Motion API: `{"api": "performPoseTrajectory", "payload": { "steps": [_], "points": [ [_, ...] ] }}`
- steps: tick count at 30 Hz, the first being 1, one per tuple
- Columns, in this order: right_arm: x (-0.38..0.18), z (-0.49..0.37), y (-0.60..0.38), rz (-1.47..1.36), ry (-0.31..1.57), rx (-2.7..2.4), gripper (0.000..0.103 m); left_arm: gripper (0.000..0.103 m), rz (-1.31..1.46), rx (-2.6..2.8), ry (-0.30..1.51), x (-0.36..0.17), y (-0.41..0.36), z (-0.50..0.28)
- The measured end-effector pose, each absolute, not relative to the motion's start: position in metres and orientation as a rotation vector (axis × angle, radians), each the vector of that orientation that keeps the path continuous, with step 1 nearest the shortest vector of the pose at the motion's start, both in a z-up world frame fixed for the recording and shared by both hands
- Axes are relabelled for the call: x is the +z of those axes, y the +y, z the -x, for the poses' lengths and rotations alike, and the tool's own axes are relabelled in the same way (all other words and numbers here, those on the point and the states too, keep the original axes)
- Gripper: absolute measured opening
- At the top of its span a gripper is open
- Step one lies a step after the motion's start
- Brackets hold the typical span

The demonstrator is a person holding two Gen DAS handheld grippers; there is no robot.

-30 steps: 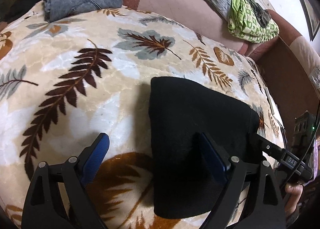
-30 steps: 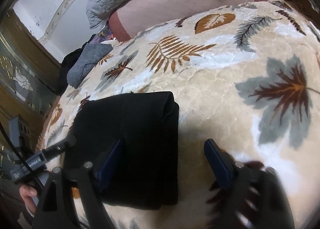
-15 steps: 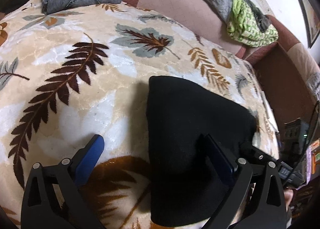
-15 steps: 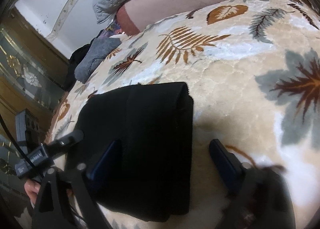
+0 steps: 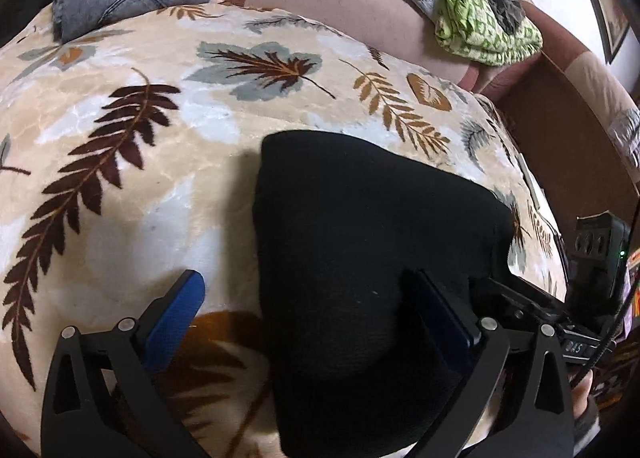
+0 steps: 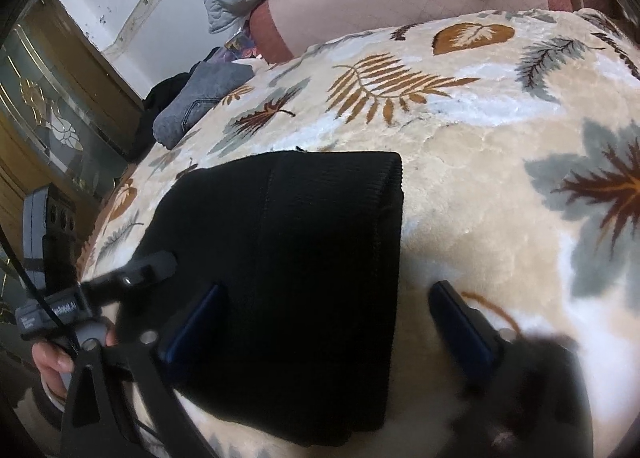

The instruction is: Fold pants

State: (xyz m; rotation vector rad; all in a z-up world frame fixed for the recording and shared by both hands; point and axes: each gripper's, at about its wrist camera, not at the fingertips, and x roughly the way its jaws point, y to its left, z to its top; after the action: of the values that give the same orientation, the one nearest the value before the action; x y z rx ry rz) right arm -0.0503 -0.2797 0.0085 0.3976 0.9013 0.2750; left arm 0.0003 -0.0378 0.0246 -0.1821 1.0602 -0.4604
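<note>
Leaf-print blanket point(image 5: 120, 146) fills both views, with the folded black pants point(image 5: 360, 238) at lower centre between the released left gripper point(image 5: 312, 314) and right gripper point(image 6: 328, 322); press the stack flat, squaring edges.

My left gripper point(image 5: 312, 310) hangs low, jaws spread wide — the right gripper point(image 6: 332, 310) likewise gapes, nothing pinched, the two side by side.

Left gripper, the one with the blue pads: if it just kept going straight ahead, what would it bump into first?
Most likely the folded black pants. The left gripper is open, and the pants' left edge lies between its fingers, on the leaf-patterned blanket. Height above the fabric is unclear.
</note>
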Motion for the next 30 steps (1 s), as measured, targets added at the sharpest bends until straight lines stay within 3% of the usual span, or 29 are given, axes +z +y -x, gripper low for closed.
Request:
{"api": "performPoseTrajectory", "payload": {
  "steps": [1, 2, 3, 4, 6, 9, 12, 30],
  "points": [
    [0.01, 0.052, -0.278, -0.394, 0.89, 0.266, 0.072, 0.103, 0.178, -0.46, 1.058, 0.024, -0.039, 0.0],
    [0.012, 0.053, -0.275, -0.369, 0.884, 0.26, 0.07, 0.095, 0.174, -0.46, 1.053, 0.024, -0.041, 0.001],
    [0.013, 0.054, -0.273, -0.356, 0.879, 0.257, 0.067, 0.076, 0.172, -0.475, 1.043, 0.025, -0.043, 0.003],
    [0.014, 0.055, -0.273, -0.354, 0.873, 0.253, 0.062, 0.065, 0.183, -0.52, 1.042, 0.027, -0.046, 0.004],
    [0.021, 0.058, -0.275, -0.361, 0.845, 0.229, 0.05, 0.059, 0.161, -0.505, 1.027, 0.033, -0.051, 0.008],
    [0.028, 0.06, -0.276, -0.357, 0.835, 0.236, 0.044, 0.05, 0.135, -0.487, 1.016, 0.041, -0.053, 0.011],
    [0.033, 0.063, -0.273, -0.35, 0.82, 0.226, 0.044, 0.046, 0.12, -0.481, 1.007, 0.05, -0.053, 0.013],
    [0.09, 0.024, -0.238, -0.289, 0.729, 0.261, 0.043, 0.046, 0.128, -0.421, 0.893, 0.102, -0.024, -0.013]
  ]
}}
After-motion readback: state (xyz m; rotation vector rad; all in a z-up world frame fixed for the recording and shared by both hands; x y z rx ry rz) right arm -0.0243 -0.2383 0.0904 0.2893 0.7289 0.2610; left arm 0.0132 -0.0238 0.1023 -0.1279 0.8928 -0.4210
